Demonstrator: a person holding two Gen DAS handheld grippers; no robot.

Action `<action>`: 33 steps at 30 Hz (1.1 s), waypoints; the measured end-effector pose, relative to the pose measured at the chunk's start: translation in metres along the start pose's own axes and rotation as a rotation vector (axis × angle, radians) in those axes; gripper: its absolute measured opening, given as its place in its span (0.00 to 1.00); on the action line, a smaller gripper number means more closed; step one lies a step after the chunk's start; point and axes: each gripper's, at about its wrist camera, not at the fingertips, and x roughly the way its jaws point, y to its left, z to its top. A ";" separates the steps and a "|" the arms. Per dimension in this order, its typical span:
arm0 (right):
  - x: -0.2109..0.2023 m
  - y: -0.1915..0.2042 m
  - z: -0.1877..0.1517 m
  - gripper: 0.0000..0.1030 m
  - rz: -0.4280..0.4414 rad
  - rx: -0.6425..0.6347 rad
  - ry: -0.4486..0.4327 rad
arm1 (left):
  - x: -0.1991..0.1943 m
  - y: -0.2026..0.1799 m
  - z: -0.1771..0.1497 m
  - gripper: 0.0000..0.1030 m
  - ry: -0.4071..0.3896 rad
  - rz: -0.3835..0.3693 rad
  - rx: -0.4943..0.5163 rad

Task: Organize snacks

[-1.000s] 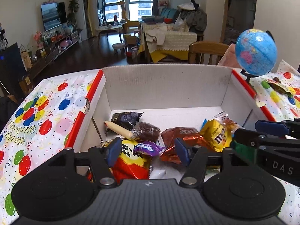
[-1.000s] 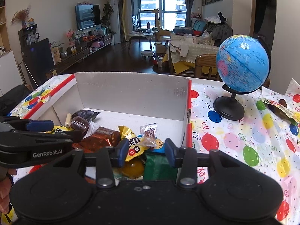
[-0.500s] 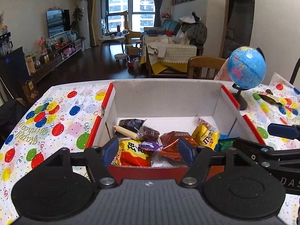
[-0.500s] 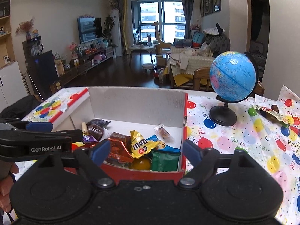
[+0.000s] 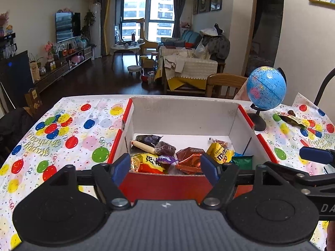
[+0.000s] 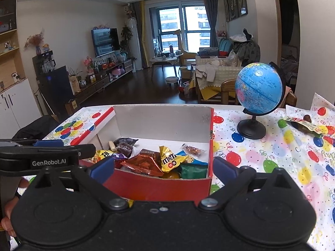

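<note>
A red box (image 5: pixel 165 185) with white inner walls stands open on the table, near its front edge, and holds the snacks in a loose heap along its near side. At the heap's left lies a red-and-yellow packet (image 5: pixel 146 163), with a small purple wrapper (image 5: pixel 165 159) resting on it. In the middle sits a crinkled copper-red pouch (image 5: pixel 189 160), and to its right a yellow M&M's bag (image 5: pixel 219 153) leans over a green packet (image 5: pixel 242 161). Farther back on the box floor lie a dark brown wrapped sweet (image 5: pixel 165 148), a pale stick-shaped snack (image 5: pixel 143 146) and a dark pouch (image 5: pixel 146 139). In the right wrist view a small clear-wrapped snack (image 6: pixel 192 148) lies alone on the white floor, near the right wall.

The left gripper (image 5: pixel 165 166) hangs just in front of the box's near wall, its blue-padded fingers spread apart and holding nothing. The right gripper (image 6: pixel 163 167) hangs beside it to the right, fingers spread wider and likewise empty, the right pad (image 6: pixel 225 170) lying outside the box's right wall.

A balloon-print tablecloth (image 5: pixel 69 133) covers the table on every side of the box. To the right, well apart from the box, stands a blue globe (image 6: pixel 258 87) on a black base. Farther right, a long wrapped snack (image 6: pixel 303 123) lies on the cloth near the table's far right corner. Behind the globe is a wooden chair (image 5: pixel 224 83), with a living room beyond the table.
</note>
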 end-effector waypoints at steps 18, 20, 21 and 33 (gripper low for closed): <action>-0.025 -0.003 -0.005 1.00 -0.002 0.039 -0.022 | -0.032 -0.002 -0.004 0.80 -0.029 -0.013 0.000; -0.027 -0.003 -0.006 1.00 -0.002 0.041 -0.023 | -0.035 -0.002 -0.004 0.80 -0.029 -0.015 0.000; -0.028 -0.003 -0.006 1.00 -0.002 0.041 -0.023 | -0.037 -0.002 -0.005 0.80 -0.029 -0.014 0.002; -0.035 0.004 -0.010 1.00 0.024 0.038 -0.026 | -0.048 -0.002 -0.011 0.80 -0.028 -0.003 0.010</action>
